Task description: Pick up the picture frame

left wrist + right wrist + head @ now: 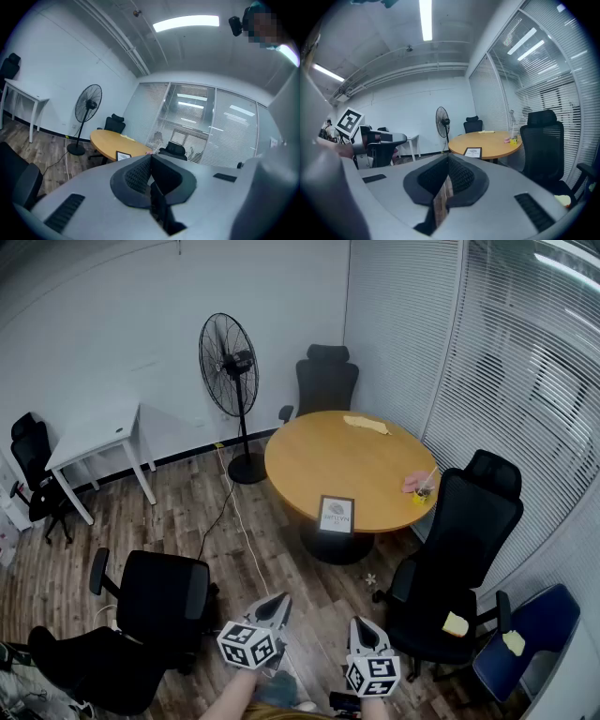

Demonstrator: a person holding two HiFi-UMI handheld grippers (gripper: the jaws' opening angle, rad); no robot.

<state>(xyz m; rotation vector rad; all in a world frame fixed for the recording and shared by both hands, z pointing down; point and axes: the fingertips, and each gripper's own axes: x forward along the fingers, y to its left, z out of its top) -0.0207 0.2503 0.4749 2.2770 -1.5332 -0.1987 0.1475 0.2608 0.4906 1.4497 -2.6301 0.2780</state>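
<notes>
Black-rimmed picture frame (337, 515) stands propped at the near edge of the round wooden table (309, 460), facing outward and easy to reach. The grey left gripper (279, 601) and grey right gripper (364, 624) are well apart from it, fingers pressed together and empty, probably just being carried in.

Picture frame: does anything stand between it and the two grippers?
Nothing visible does. The frame stands at the table's near edge; only floor lies between it and the left gripper and right gripper.
</notes>
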